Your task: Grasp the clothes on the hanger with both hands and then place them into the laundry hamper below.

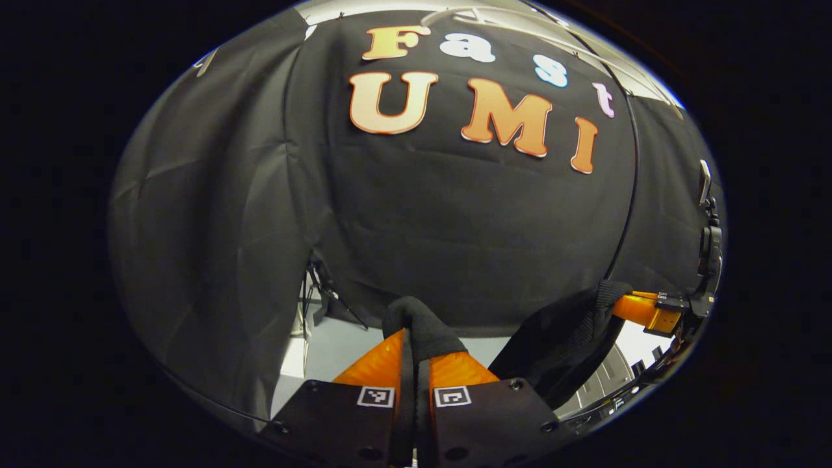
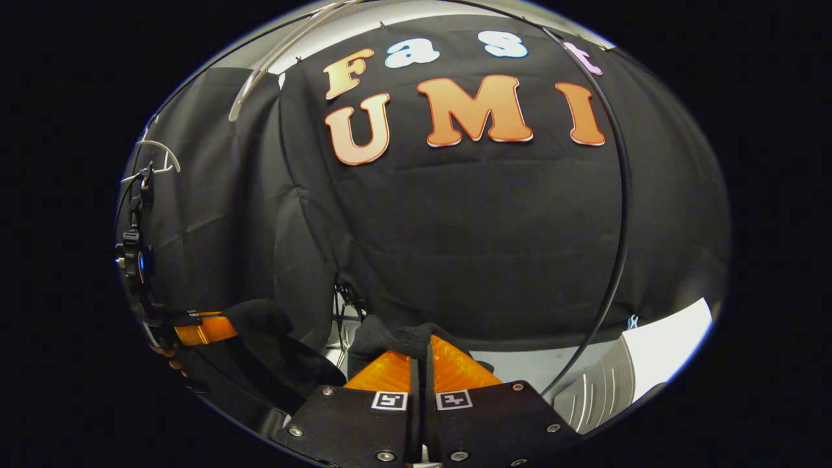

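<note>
At the bottom of the left gripper view, the left gripper (image 1: 416,351) was clenched on a fold of the black garment (image 1: 565,331), whose far end the right gripper (image 2: 419,354) pinched likewise, stretched between the 2 before the booth wall (image 1: 455,214).

Both claw-mounted views level, side by side, facing the shared nearby booth wall (image 1: 455,227).
</note>
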`<state>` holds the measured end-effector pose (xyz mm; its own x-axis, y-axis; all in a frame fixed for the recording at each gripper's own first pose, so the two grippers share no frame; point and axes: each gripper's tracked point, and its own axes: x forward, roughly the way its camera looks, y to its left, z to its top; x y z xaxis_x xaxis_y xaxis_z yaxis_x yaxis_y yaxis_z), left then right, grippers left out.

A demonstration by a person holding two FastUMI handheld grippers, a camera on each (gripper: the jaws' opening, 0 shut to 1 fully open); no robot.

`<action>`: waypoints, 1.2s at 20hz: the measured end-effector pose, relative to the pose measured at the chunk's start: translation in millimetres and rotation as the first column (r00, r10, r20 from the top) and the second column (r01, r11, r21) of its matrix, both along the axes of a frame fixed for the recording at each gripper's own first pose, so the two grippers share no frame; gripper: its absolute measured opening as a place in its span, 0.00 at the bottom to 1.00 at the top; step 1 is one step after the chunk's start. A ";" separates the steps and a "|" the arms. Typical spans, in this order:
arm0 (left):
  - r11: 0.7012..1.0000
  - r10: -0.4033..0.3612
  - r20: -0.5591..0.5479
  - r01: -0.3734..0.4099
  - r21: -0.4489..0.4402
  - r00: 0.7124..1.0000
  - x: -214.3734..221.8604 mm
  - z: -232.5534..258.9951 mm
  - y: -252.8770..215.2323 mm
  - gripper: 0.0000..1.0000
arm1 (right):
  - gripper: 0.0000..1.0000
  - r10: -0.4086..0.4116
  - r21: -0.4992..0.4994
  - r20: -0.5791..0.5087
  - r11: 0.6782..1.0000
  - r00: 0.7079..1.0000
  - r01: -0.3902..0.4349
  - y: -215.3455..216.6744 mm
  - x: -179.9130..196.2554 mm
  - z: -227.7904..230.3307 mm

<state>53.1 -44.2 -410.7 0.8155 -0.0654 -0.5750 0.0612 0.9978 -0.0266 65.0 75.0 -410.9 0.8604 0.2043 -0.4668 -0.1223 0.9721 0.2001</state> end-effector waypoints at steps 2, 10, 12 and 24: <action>1.000 0.005 -0.045 -0.006 -0.008 0.999 -5.9 -29.2 1.1 0.08 | 0.02 0.003 0.004 -0.050 1.000 0.999 -0.003 4.4 -6.4 -28.3; 0.998 0.044 -0.241 -0.053 -0.028 0.970 -34.8 -144.8 2.9 0.09 | 0.02 0.029 -0.035 -0.202 0.999 0.979 -0.037 28.3 -27.7 -137.9; 0.998 0.052 -0.273 -0.058 -0.017 0.961 -40.7 -170.0 9.1 0.09 | 0.02 0.036 -0.047 -0.235 0.998 0.971 -0.048 34.0 -29.3 -161.0; 0.998 0.061 -0.503 -0.064 0.011 0.862 -93.7 -287.1 11.6 0.09 | 0.04 0.061 -0.146 -0.464 0.979 0.884 -0.144 38.2 -70.5 -293.5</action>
